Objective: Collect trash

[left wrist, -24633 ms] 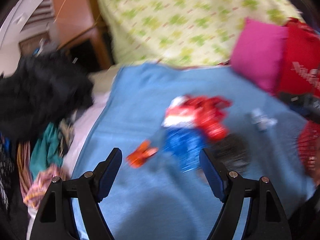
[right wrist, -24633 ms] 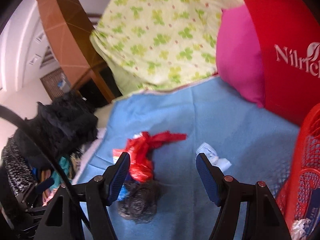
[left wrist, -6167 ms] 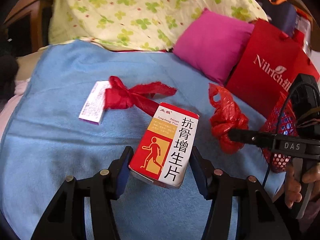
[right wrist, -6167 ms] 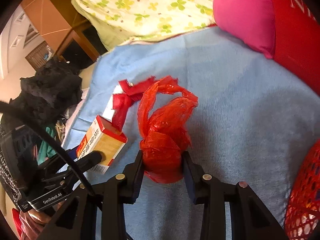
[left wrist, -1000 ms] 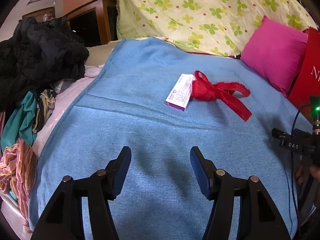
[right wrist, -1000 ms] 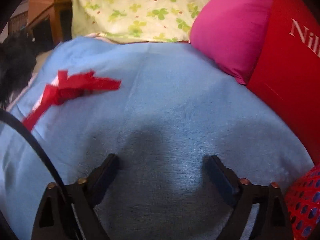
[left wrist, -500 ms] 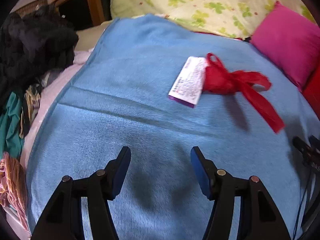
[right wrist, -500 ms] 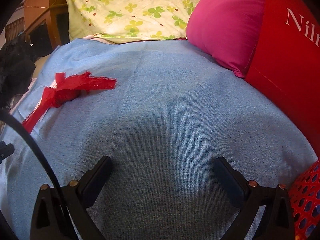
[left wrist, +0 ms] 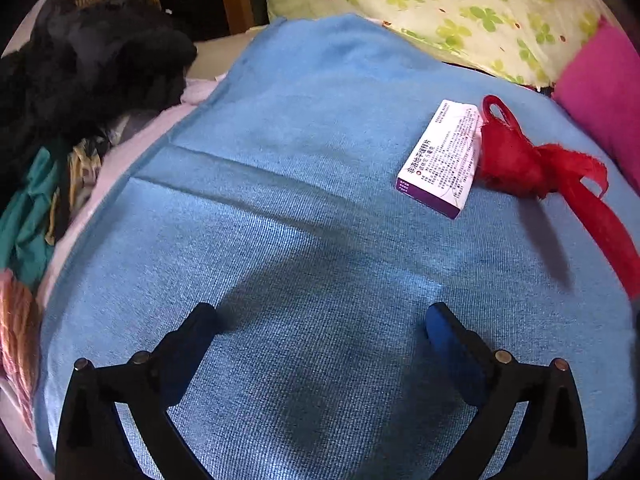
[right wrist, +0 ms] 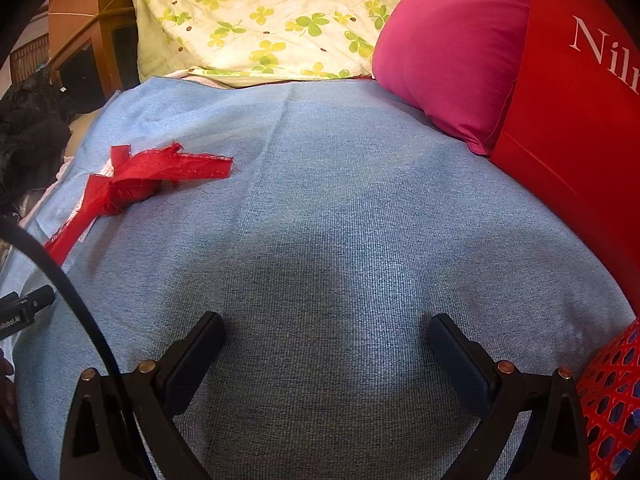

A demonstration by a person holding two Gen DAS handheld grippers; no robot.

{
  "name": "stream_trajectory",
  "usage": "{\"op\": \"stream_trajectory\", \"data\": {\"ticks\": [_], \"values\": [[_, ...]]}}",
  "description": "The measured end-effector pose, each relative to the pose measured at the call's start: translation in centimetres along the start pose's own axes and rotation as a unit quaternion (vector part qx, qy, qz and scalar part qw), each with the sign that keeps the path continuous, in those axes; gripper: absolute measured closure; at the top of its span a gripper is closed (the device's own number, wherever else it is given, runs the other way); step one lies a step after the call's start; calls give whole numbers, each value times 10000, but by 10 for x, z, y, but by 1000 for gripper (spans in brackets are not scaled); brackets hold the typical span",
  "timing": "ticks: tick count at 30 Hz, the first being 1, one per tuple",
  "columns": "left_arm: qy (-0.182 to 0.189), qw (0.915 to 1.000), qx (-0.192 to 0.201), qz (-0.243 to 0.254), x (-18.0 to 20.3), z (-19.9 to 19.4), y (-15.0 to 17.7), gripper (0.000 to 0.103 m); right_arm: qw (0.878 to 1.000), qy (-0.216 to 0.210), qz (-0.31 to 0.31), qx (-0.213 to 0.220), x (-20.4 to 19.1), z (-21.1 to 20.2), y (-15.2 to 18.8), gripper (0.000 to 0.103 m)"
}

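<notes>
Closed in on the last of the litter with the left gripper (left wrist: 320, 314): sat lower over the blue blanket (left wrist: 300, 160) than a second before, with the small white-and-purple box (left wrist: 440, 156) larger in the left wrist view, ahead of the tongs and off to their right. Was opening the jaws there, from half-spread to fully wide, with nothing but blanket between them. Read as preparation for a pick not yet begun; needed a further reach forward and rightward before any closing. Kept the right gripper (right wrist: 325, 322) where it was, jaws spread wide and empty, with the red mesh basket (right wrist: 612, 392) just beside its right finger. Found only two pieces left on the blanket, the box and a knotted red ribbon (left wrist: 516, 164); judged the collecting well along, with those two outstanding. Lay flat, the box, printed face up, long axis running away from the left tongs and leaning slightly to the right, purple short end turned toward them, far end toward the clover-print quilt (left wrist: 460, 20). Would suit a grip across the narrow width, given a small roll of the wrist to square the fingers to that lean. Touched the box's right long edge, the ribbon's knot, with one tail trailing right and back toward the tongs; risked catching ribbon along with the box.
</notes>
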State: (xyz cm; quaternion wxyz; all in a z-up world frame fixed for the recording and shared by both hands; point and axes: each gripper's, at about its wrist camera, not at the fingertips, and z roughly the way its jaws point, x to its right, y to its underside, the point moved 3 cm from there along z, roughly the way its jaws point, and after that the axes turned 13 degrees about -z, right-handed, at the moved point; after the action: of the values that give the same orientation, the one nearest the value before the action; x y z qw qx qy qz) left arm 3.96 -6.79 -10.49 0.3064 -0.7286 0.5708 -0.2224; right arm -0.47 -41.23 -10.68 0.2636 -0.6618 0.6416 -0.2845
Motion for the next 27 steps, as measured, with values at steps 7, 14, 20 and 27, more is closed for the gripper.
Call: {"op": "stream_trajectory", "data": {"ticks": [7, 14, 20, 27], "values": [[4, 10000, 38, -9, 0, -5, -2, 0, 10000, 2, 0, -1, 0, 0, 0, 0], [-17, 10000, 55, 11, 1, -4, -1, 0, 10000, 4, 2, 0, 0, 0, 0, 0], [-49, 10000, 60, 46, 1, -2, -3, 0, 10000, 6, 2, -1, 0, 0, 0, 0], [-68, 9999, 68, 66, -1, -2, -3, 0, 10000, 7, 3, -1, -1, 0, 0, 0]]}}
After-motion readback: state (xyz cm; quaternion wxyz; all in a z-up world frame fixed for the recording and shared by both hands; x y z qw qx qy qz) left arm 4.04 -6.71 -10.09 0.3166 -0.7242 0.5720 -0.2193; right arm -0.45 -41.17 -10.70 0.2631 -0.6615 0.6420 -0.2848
